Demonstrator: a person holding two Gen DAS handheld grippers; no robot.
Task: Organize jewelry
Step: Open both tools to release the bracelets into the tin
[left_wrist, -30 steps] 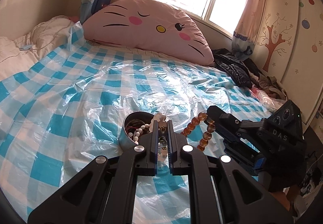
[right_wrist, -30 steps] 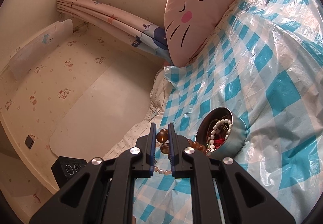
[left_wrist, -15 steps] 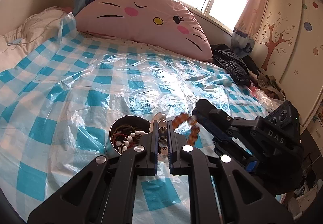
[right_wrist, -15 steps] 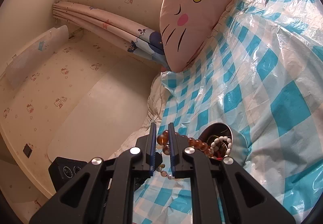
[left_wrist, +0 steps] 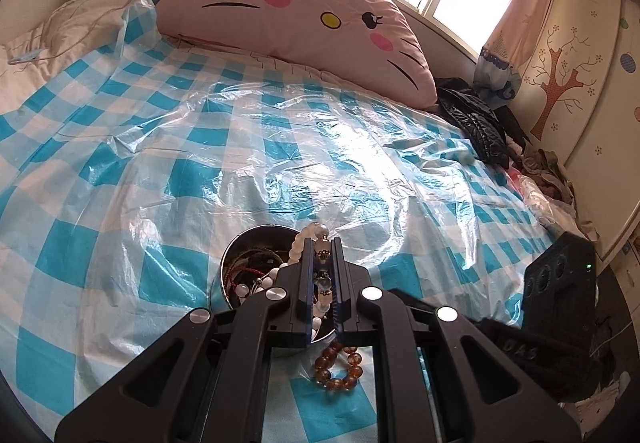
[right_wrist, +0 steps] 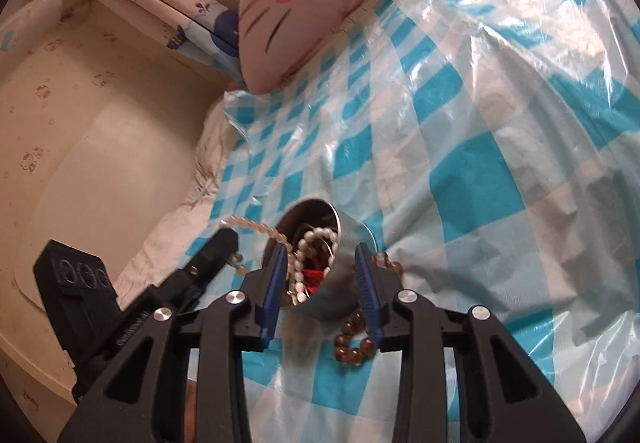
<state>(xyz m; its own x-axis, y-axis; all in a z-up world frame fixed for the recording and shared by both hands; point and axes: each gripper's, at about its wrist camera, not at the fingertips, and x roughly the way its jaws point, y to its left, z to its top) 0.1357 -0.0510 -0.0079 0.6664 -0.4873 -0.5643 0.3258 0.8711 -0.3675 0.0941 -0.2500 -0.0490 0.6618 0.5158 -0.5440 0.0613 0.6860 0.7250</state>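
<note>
A small metal jewelry tin holding white beads and red cord sits on the checked bed cover. My left gripper is shut on a pale bead bracelet that hangs above the tin; it also shows at the left in the right wrist view. An amber bead bracelet lies on the cover beside the tin. My right gripper is open and empty, its jaws on either side of the tin.
A blue-and-white checked plastic cover spreads over the bed. A pink cat-face pillow lies at the head. Dark clothes pile at the far right by the wardrobe.
My right gripper opened and let go of the amber bracelet, which dropped onto the cover beside the tin. My left gripper stays shut on the pale bracelet.
</note>
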